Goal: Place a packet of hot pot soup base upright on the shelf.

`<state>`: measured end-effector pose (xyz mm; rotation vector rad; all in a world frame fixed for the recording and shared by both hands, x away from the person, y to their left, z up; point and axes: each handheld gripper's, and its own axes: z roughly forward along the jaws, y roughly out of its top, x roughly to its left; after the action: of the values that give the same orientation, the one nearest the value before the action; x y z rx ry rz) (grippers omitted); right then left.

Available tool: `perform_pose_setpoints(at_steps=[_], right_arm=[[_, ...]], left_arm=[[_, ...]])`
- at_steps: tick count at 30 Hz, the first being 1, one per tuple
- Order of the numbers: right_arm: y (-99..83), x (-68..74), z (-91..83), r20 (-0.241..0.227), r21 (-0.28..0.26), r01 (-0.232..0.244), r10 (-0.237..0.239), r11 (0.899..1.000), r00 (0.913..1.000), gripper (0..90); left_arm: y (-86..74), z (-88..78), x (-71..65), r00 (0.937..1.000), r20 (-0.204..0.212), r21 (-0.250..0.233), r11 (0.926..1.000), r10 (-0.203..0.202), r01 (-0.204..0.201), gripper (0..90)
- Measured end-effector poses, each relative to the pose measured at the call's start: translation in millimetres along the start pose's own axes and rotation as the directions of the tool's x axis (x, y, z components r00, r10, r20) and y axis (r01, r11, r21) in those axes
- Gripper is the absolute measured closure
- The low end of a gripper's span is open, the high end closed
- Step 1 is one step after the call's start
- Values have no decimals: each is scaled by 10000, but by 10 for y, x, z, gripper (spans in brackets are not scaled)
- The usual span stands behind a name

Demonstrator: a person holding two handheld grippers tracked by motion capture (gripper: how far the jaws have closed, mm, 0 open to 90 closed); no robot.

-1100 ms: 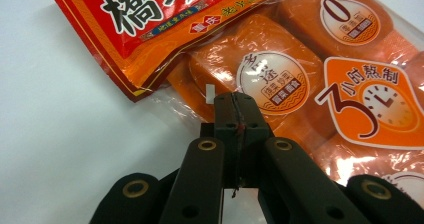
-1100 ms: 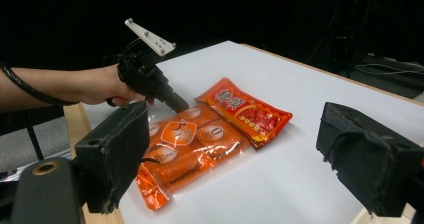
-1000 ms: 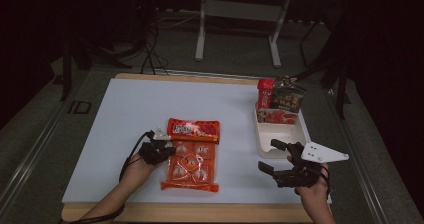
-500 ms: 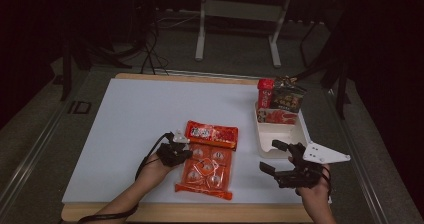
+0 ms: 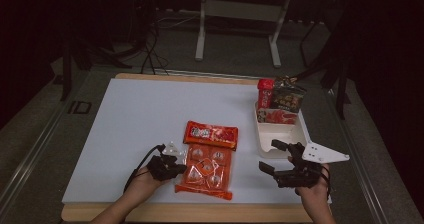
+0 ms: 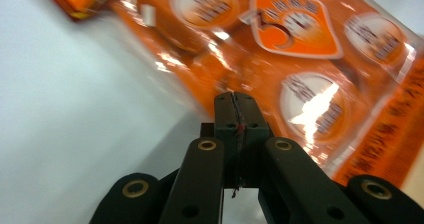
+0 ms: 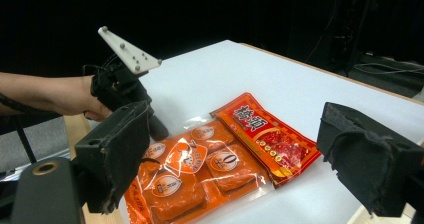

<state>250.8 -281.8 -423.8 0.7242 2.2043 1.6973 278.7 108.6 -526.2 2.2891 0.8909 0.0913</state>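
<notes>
My left gripper (image 5: pixel 172 169) has its jaws together on the clear side seam of the orange multipack of snack pouches (image 5: pixel 207 166), at the edge farthest from the white tray (image 5: pixel 280 136). In the left gripper view the two black jaws meet with no gap, pinching the plastic film of the pack (image 6: pixel 280 49) right at their tips. The pack lies flat on the white bench (image 5: pixel 150 114), well short of the tray, and a red sauce packet (image 5: pixel 211 134) lies across its far end, overlapping it. The tray already carries a red packet and a dark bag (image 5: pixel 286 99) leaning at its back.

My right gripper (image 5: pixel 280 161) hovers just in front of the tray with its jaws wide apart and nothing between them; from the right gripper view I look between them at the multipack (image 7: pixel 197 176) and the red packet (image 7: pixel 270 136).

I judge the step in hand to be dragging the multipack toward the tray. To do it well I should keep the pinch on the seam rather than the pouches, pull low and level so the film does not tear or slip, and watch that the red packet rides along instead of sliding off. My right jaws could take the near-tray edge once it comes within reach.
</notes>
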Motion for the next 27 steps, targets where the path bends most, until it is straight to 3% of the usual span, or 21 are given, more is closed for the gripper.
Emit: perform_pose_setpoints(at_steps=[2, 7, 14, 18, 23, 27], right_arm=[[0, 7, 5, 5, 37, 28, -28, 10000, 10000, 135], [-8, 6, 16, -19, 48, 28, -27, 10000, 10000, 135], [-12, 9, 20, -20, 70, 28, -28, 10000, 10000, 134], [-16, 8, 20, -30, 76, 25, -25, 10000, 10000, 135], [-17, 4, 13, -18, 51, 29, -29, 10000, 10000, 134], [-22, 10, 7, 20, 89, 91, -92, 9999, 10000, 134]], left_arm=[[17, 1, -32, 9998, -151, 53, 9999, 119, -118, 900], [16, 14, -58, 9999, -142, -60, 9999, -98, 98, 900], [65, 95, -130, 9990, 447, -156, 9999, 30, -23, 900], [89, 123, -181, 9985, 462, -178, 9995, 279, -271, 900], [80, 103, -139, 9973, 679, -254, 9993, 277, -260, 900], [101, 13, -82, 9976, 697, -820, 9966, 15, 42, 824]])
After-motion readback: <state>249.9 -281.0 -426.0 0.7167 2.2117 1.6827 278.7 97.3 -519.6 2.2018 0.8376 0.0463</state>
